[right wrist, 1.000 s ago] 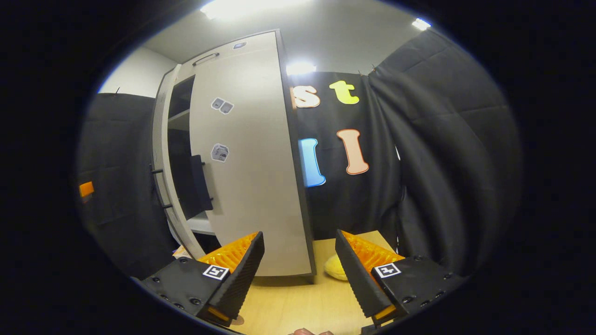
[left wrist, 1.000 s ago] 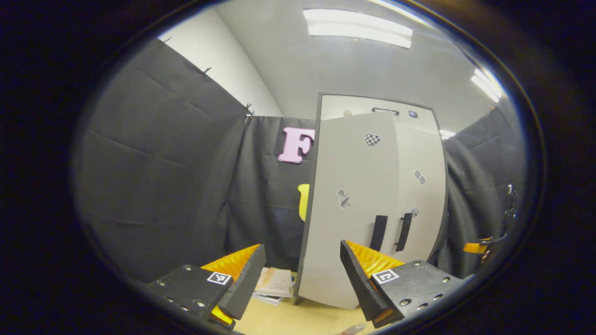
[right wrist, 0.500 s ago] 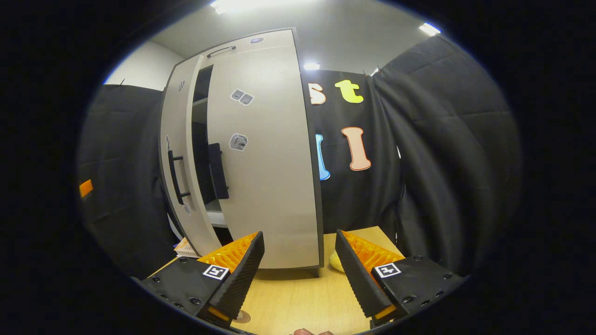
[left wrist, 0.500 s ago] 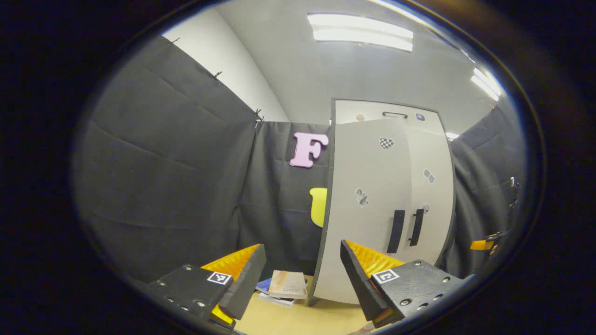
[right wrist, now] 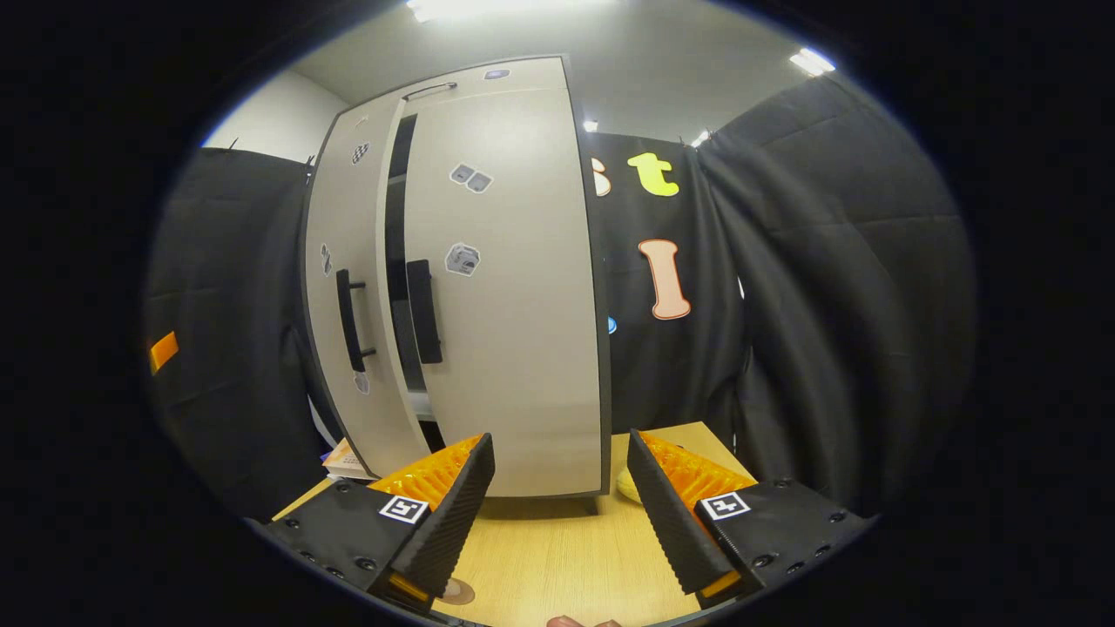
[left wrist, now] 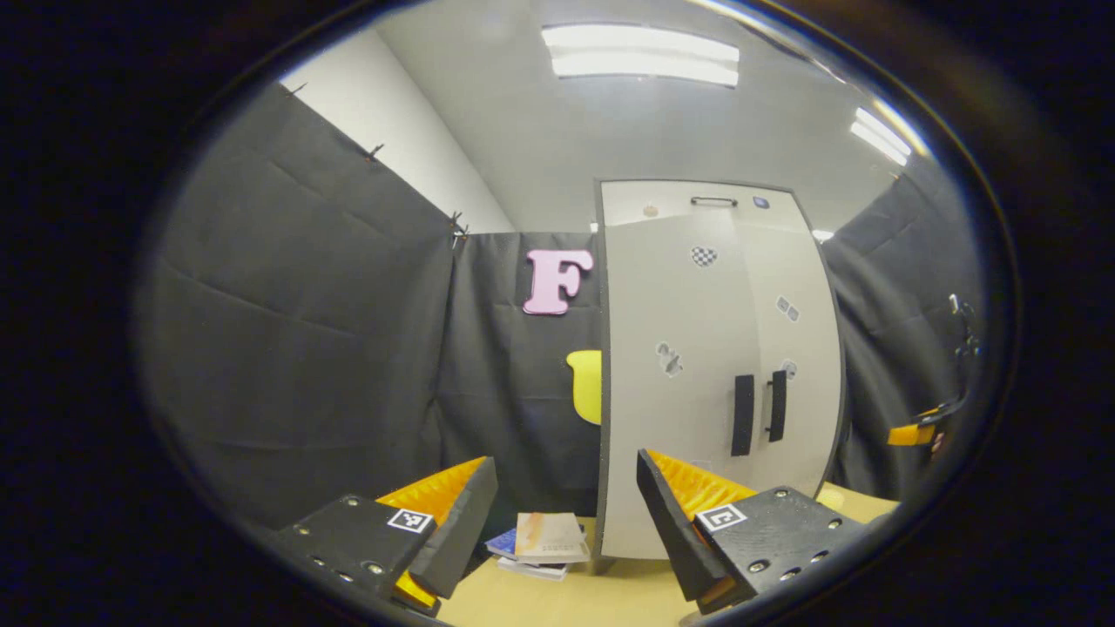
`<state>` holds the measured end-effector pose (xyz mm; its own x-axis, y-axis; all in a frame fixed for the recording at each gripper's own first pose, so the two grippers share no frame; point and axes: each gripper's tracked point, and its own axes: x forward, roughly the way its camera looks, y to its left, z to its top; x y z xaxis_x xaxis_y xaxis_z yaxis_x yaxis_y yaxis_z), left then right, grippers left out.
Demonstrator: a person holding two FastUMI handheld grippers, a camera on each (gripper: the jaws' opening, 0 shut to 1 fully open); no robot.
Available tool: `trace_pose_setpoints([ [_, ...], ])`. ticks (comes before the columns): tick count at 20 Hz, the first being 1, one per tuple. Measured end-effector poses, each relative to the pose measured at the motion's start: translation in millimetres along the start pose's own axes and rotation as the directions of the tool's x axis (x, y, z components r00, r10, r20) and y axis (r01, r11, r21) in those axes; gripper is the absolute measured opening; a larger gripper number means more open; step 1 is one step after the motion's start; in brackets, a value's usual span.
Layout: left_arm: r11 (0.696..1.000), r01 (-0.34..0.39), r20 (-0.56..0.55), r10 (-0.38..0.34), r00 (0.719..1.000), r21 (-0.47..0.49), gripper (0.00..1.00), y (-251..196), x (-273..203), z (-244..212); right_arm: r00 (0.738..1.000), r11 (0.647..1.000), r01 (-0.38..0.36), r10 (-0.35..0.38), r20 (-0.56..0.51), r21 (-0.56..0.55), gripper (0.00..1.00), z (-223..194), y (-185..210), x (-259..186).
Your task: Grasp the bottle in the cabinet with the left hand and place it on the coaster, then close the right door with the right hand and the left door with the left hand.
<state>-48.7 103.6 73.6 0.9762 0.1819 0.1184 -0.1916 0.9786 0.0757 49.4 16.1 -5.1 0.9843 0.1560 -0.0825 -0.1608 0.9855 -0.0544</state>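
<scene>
The pale grey cabinet (left wrist: pixel 697 366) stands on the wooden table, right of centre in the left gripper view. Its left door (left wrist: pixel 666 392) lies almost flat against the front, the two black handles (left wrist: pixel 742 415) close together. In the right gripper view the right door (right wrist: pixel 510 296) stands slightly ajar, and a narrow dark gap (right wrist: pixel 396 252) shows between it and the left door (right wrist: pixel 340 287). My left gripper (left wrist: pixel 566 514) is open and holds nothing, a little short of the cabinet. My right gripper (right wrist: pixel 562 514) is open too, facing the right door. A small brown disc (right wrist: pixel 457 592), perhaps the coaster, lies by its left finger.
A stack of books (left wrist: pixel 544 540) lies on the table left of the cabinet. A yellow object (right wrist: pixel 625 483) sits by the cabinet's right corner. The other gripper (left wrist: pixel 910 433) shows at the far right of the left gripper view. Black cloth walls close in all round.
The left door has swung in from wide open to nearly flush. The right door has also swung inward, so the gap between the doors has narrowed to a slit. Both grippers stay open.
</scene>
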Motion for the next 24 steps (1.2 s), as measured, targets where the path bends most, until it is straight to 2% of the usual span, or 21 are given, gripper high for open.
trace_pose_setpoints([
  [1, 1.0, 0.009, -0.013, -0.009, 1.0, 0.003, 0.87, -2.9, 4.9, -8.3, 1.0, 1.0, 0.004, -0.004, 0.0, -0.006, 0.97, -1.5, 0.5, -0.8],
  [2, 1.0, 0.027, -0.043, -0.027, 0.999, -0.008, 0.99, -10.5, 8.9, -21.6, 1.0, 1.0, 0.008, -0.008, -0.004, -0.01, 0.97, -3.9, 0.9, -1.6],
  [3, 0.999, 0.039, -0.069, -0.04, 0.997, -0.022, 0.93, -17.3, 12.2, -31.9, 1.0, 1.0, 0.008, -0.008, -0.015, -0.009, 0.97, -6.4, 1.5, -1.8],
  [5, 0.997, 0.071, -0.093, -0.074, 0.993, -0.038, 0.93, -29.0, 13.4, -43.3, 1.0, 1.0, 0.013, -0.014, -0.019, -0.006, 0.98, -6.7, 0.6, -5.6],
  [6, 0.995, 0.086, -0.101, -0.09, 0.991, -0.043, 1.0, -35.5, 13.8, -45.7, 1.0, 1.0, 0.026, -0.026, -0.013, -0.008, 0.98, -5.1, -3.0, -6.3],
  [7, 0.994, 0.099, -0.108, -0.103, 0.989, -0.044, 1.0, -39.6, 12.7, -49.2, 0.999, 0.999, 0.037, -0.037, -0.01, -0.01, 0.97, -4.1, -6.8, -6.5],
  [8, 0.994, 0.103, -0.116, -0.107, 0.988, -0.042, 0.93, -40.0, 13.2, -52.1, 0.999, 0.999, 0.043, -0.043, -0.011, -0.007, 0.97, -5.7, -8.3, -7.5],
  [9, 0.994, 0.104, -0.123, -0.108, 0.987, -0.039, 0.99, -38.3, 13.8, -55.3, 0.999, 0.999, 0.049, -0.049, -0.016, -0.002, 0.97, -6.9, -9.2, -7.6],
  [13, 0.994, 0.088, -0.118, -0.094, 0.989, -0.062, 1.0, -33.3, 13.4, -53.9, 0.997, 0.998, 0.067, -0.067, -0.031, 0.009, 0.97, -11.8, -13.9, -12.4],
  [14, 0.994, 0.082, -0.115, -0.09, 0.989, -0.072, 1.0, -31.4, 13.7, -53.3, 0.997, 0.997, 0.073, -0.073, -0.029, 0.005, 0.92, -12.6, -16.2, -14.4],
  [16, 0.994, 0.067, -0.119, -0.077, 0.99, -0.082, 1.0, -24.6, 11.7, -55.0, 0.996, 0.997, 0.082, -0.082, -0.028, 0.005, 0.92, -13.9, -18.8, -16.9],
  [17, 0.994, 0.058, -0.121, -0.069, 0.99, -0.088, 1.0, -20.0, 10.1, -54.9, 0.996, 0.996, 0.086, -0.086, -0.031, 0.009, 0.92, -15.2, -20.1, -17.9],
  [18, 0.994, 0.053, -0.122, -0.064, 0.99, -0.096, 0.99, -16.5, 9.0, -55.4, 0.995, 0.996, 0.09, -0.09, -0.034, 0.013, 0.97, -17.7, -21.6, -19.4],
  [19, 0.993, 0.046, -0.124, -0.059, 0.991, -0.104, 1.0, -14.4, 6.5, -56.3, 0.995, 0.995, 0.094, -0.093, -0.039, 0.019, 0.92, -18.6, -22.0, -20.5],
  [21, 0.993, 0.033, -0.127, -0.047, 0.991, -0.115, 1.0, -11.5, 5.6, -58.0, 0.994, 0.995, 0.099, -0.098, -0.046, 0.028, 0.92, -22.1, -23.0, -22.1],
  [22, 0.993, 0.029, -0.127, -0.044, 0.991, -0.117, 0.93, -10.3, 6.1, -57.9, 0.994, 0.994, 0.101, -0.099, -0.047, 0.03, 0.92, -24.9, -23.3, -23.9],
  [23, 0.993, 0.024, -0.129, -0.039, 0.991, -0.117, 0.99, -7.4, 4.1, -58.3, 0.994, 0.994, 0.103, -0.102, -0.046, 0.03, 0.98, -24.2, -23.3, -24.1],
  [24, 0.993, 0.02, -0.133, -0.035, 0.99, -0.116, 0.99, -6.1, 3.4, -58.6, 0.993, 0.994, 0.105, -0.103, -0.05, 0.03, 0.98, -25.6, -22.9, -23.3],
])
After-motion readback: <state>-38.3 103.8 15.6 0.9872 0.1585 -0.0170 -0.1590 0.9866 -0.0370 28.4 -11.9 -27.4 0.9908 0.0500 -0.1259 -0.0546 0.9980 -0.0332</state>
